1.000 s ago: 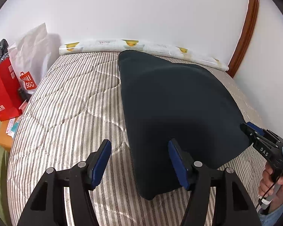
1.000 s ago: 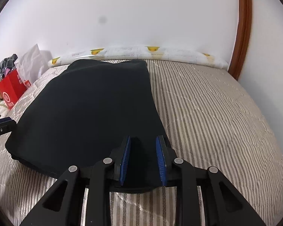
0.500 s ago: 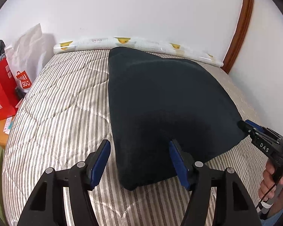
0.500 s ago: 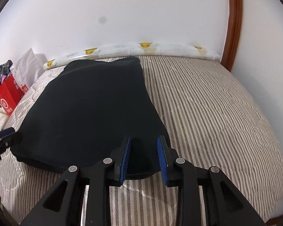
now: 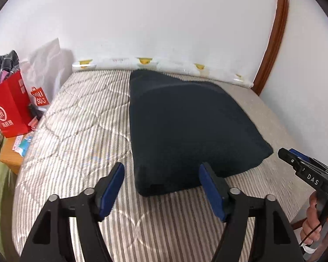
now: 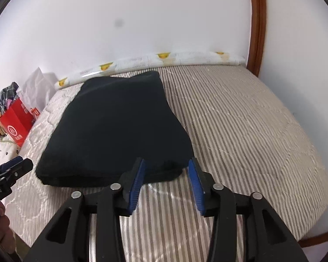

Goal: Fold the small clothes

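Releasing, both sides: we have the left gripper (image 5: 159, 181) spread wide with nothing between its pads, and its jaws have just been opening. Our right gripper (image 6: 166, 179) has also just been opening; its pads stand apart from the cloth, nothing pinched. The dark garment (image 5: 185, 126) lies flat on the striped mattress (image 5: 76, 131), folded into a thick slab, far edge near the rolled mat (image 5: 164, 65) along the wall, near edge just ahead of both sets of tips. We judge this fold as laid down and let go. Whether another fold is still needed we cannot tell; the piece looks compact already. Next move, as we read it: either regrip the two near corners for a further fold, or back off and fetch another item. Red bag (image 5: 8, 109) sits off the bed's left side, untouched.
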Motion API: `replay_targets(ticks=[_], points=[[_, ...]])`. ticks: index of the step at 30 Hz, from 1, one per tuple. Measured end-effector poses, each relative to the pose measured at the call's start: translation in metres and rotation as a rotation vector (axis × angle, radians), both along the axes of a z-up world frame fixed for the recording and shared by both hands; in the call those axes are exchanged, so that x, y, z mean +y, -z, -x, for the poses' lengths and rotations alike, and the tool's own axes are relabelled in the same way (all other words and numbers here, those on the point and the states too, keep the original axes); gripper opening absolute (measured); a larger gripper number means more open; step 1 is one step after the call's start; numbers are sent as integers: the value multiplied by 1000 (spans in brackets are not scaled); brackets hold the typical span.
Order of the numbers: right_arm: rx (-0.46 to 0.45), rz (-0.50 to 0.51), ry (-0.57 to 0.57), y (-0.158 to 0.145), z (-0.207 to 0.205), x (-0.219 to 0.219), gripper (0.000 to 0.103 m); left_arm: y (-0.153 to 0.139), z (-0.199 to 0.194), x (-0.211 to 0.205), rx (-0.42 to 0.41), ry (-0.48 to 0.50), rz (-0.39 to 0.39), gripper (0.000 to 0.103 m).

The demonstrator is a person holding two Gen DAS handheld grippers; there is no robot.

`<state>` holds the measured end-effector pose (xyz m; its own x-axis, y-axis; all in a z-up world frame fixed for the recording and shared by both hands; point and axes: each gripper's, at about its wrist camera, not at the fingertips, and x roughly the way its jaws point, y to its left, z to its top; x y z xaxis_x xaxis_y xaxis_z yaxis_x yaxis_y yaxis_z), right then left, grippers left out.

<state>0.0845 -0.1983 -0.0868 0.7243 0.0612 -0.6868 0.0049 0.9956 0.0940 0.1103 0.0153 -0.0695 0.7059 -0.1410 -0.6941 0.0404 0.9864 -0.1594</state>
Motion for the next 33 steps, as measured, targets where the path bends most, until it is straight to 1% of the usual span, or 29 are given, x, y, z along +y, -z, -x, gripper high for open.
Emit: replay_targets(ticks=[3, 5, 7, 9, 12, 13, 14, 15, 17, 18, 21, 26, 33], points=[[-21, 14, 1, -14, 19, 1, 50, -14, 20, 3, -28, -12, 0, 74], [-39, 23, 1, -25, 36, 2, 52, -23, 35, 4, -49, -17, 1, 78], [-60, 20, -3, -37, 55, 3, 58, -33, 53, 3, -71, -19, -6, 80], [-74, 10, 1, -45, 71, 1, 76, -41, 66, 2, -79, -15, -14, 83], [-126, 18, 6, -62, 96, 3, 89, -54, 85, 0, -111, -21, -36, 85], [-147, 35, 9, -67, 104, 5, 92, -60, 90, -1, -124, -32, -51, 89], [-167, 55, 16, -72, 112, 6, 97, -64, 95, -3, -135, -40, -62, 92], [-184, 76, 24, -77, 118, 8, 100, -70, 100, -5, -152, -47, -74, 93], [-184, 88, 34, -81, 126, 8, 100, -77, 107, -8, -175, -55, -90, 98], [-177, 84, 38, -82, 128, 7, 101, -79, 109, -9, -180, -56, -98, 98], [-165, 63, 35, -84, 133, 3, 101, -86, 113, -14, -200, -57, -124, 99], [-168, 66, 62, -84, 138, -2, 101, -86, 118, -18, -204, -57, -124, 99], [-160, 79, 66, -81, 138, -2, 101, -83, 119, -18, -195, -71, -127, 99]])
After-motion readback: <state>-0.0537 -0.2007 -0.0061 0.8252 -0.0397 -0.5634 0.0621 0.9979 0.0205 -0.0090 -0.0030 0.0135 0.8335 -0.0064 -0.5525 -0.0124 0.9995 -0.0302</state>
